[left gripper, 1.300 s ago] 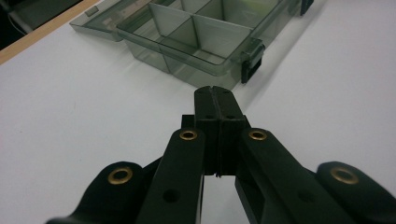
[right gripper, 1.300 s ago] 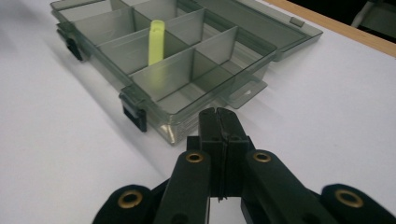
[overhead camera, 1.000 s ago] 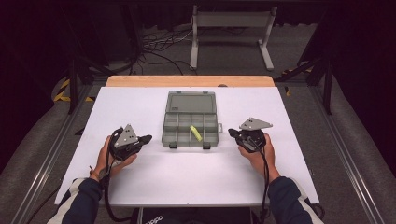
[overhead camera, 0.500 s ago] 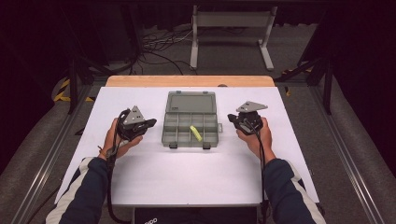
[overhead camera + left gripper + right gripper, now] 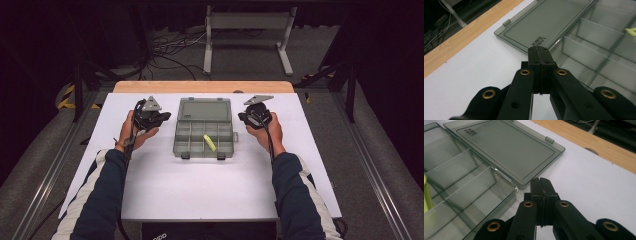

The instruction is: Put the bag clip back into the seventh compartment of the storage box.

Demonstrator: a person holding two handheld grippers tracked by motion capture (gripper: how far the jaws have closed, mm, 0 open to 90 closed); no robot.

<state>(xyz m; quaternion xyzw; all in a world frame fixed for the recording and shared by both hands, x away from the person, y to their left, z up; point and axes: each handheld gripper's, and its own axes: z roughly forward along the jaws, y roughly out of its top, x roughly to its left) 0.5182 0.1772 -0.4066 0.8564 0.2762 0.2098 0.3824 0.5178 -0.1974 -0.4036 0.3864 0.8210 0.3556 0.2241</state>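
An open grey see-through compartment box point(image 5: 186, 146) lies mid-table, its lid point(image 5: 205, 109) folded flat toward the far side. A yellow-green stick point(image 5: 209, 143) rests in one of its front compartments. My left gripper point(image 5: 164, 117) hovers just left of the box, jaws shut with nothing between them; in the left gripper view its tips point(image 5: 538, 50) sit over the seam between lid point(image 5: 549, 22) and tray. On the box's right, my right gripper point(image 5: 243, 117) is shut and empty too, its tips point(image 5: 540, 181) near the lid's point(image 5: 506, 147) corner.
The white tabletop point(image 5: 200, 185) has a wooden strip point(image 5: 200, 86) along its far edge. Beyond it stand a metal frame point(image 5: 247, 30) and loose cables point(image 5: 165, 47) on the floor. Dark rails run along both sides of the table.
Both hands have carried their grippers forward and inward, from near the box's front corners up to beside its hinge line. The jaws stay shut.
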